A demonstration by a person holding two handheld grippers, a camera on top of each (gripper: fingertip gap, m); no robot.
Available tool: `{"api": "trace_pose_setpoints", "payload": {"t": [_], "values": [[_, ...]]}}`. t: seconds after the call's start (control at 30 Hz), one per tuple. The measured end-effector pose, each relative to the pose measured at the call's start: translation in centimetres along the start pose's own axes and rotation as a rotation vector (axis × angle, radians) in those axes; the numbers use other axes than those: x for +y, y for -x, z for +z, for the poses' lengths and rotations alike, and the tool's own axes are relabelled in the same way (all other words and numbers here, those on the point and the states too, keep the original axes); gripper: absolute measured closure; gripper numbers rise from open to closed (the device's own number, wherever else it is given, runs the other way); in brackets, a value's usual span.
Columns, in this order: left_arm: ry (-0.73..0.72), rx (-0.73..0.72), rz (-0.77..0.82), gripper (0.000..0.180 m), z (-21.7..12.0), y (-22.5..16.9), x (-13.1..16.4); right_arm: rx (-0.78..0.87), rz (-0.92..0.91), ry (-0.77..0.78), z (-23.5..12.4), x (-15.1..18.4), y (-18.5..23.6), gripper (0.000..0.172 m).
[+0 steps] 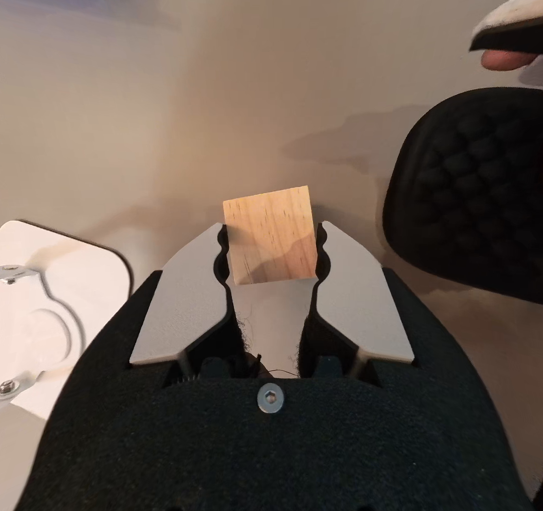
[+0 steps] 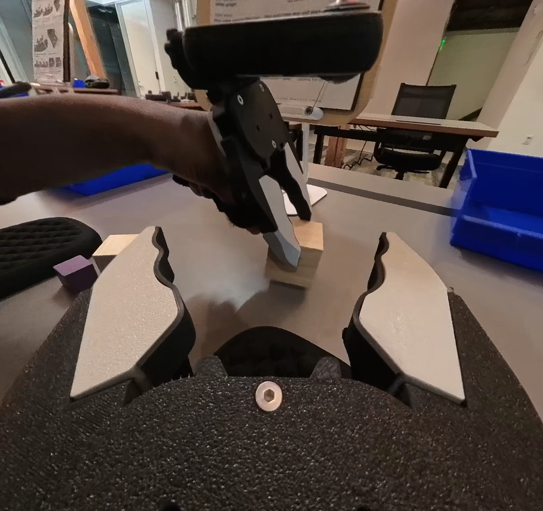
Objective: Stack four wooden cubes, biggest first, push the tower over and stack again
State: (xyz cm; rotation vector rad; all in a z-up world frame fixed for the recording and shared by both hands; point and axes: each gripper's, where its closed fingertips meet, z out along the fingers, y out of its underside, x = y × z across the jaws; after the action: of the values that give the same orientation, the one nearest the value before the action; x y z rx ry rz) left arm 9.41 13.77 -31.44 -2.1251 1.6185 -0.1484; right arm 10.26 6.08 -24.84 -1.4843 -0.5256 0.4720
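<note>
Clamping a plain wooden cube, left hand-held gripper; right hand-held gripper gapes empty.

White walls, a wooden desk and black office chair (mesh-backed) behind.

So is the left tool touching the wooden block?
Touching. The left wrist view shows the left tool with both pads against the wooden block.

We see a smooth grey-beige desk. On it rest a pale wooden cube, a small purple cube just beside another pale wooden block, a black quilted pad, a blue plastic bin and a white flat stand base.
</note>
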Motion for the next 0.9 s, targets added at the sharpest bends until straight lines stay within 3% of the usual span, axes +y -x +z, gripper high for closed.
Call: {"api": "trace_pose_setpoints", "payload": {"t": [0.13,0.17,0.23,0.3,0.43,0.53,0.67,0.83,0.9], "values": [[-0.009,-0.021,0.0,0.123,1.2,-0.3,0.5,0.002,-0.017,0.007,0.1,0.1,0.1,0.043],[-0.015,-0.036,0.01,0.116,1.2,-0.1,0.7,0.002,-0.013,0.005,0.0,0.1,0.1,0.043],[-0.056,-0.064,-0.018,0.078,-0.1,0.6,0.6,0.001,-0.001,-0.002,0.0,0.0,0.0,0.045],[-0.113,-0.053,-0.071,0.067,-2.9,0.9,0.8,0.001,0.003,-0.007,-0.1,-0.1,0.0,0.046],[-0.106,0.054,-0.154,0.073,-8.7,-1.0,5.3,-0.002,-0.003,-0.009,-0.1,-0.1,0.1,0.048],[-0.024,0.072,-0.188,0.076,-10.4,-3.3,10.0,-0.004,0.001,-0.005,0.0,0.0,0.0,0.049],[0.115,0.042,-0.184,0.084,-9.4,-5.4,14.6,-0.007,-0.005,0.003,0.0,0.0,0.1,0.049],[0.117,0.036,-0.233,0.091,-7.4,-5.9,15.8,-0.007,-0.003,-0.001,0.0,0.0,0.1,0.049],[0.16,0.018,-0.232,0.107,-7.0,-5.7,16.7,-0.003,0.001,-0.008,-0.1,-0.1,0.0,0.049]]}}
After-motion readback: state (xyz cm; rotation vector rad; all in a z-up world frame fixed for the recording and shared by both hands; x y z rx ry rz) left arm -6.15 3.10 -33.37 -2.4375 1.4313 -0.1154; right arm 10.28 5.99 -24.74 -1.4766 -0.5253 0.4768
